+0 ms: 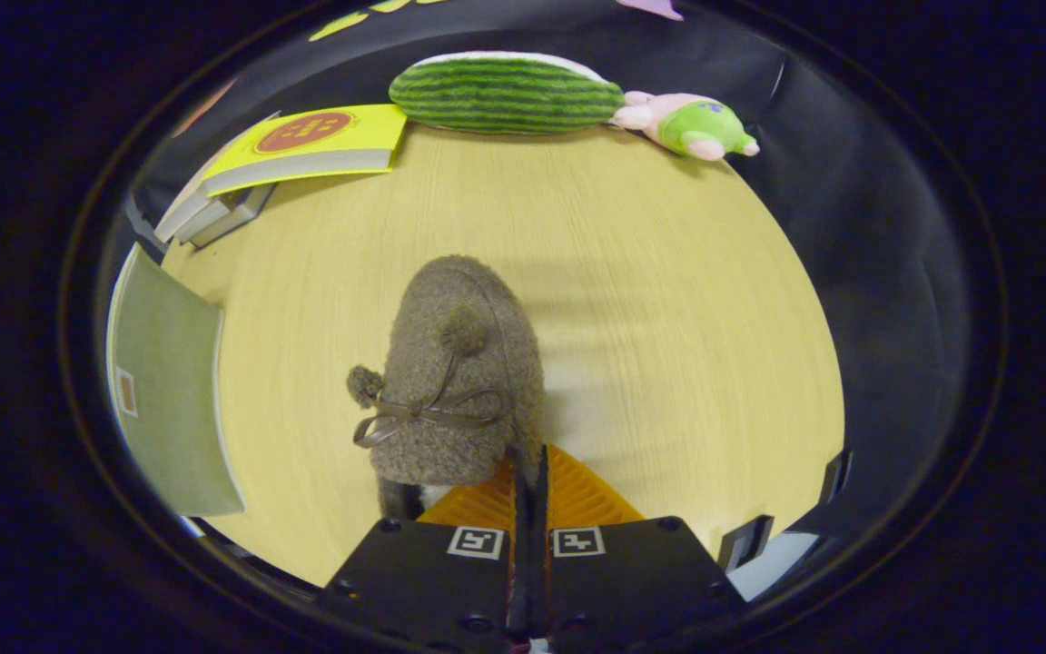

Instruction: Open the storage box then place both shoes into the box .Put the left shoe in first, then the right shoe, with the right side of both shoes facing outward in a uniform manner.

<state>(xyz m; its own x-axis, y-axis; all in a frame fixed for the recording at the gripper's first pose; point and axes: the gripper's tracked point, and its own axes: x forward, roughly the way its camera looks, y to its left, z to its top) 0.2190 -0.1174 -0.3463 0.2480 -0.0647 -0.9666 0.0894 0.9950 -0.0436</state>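
A fuzzy brown shoe (459, 381) with a thin brown bow and two pompoms lies just ahead of my fingers, its toe pointing away over the wooden table (668, 300). My gripper (527, 477) is shut, with the fingers pinched on the shoe's rear rim at its right side. Whether the shoe rests on the table or hangs just above it, I cannot tell. To the left of the shoe is the grey-green storage box (169, 391) with a pale rim; its inside is hidden.
At the far left a yellow book (314, 141) tops a stack of books. A green striped plush (505, 91) and a pink-and-green plush toy (691, 125) lie along the table's far edge. Bare tabletop stretches to the right of the shoe.
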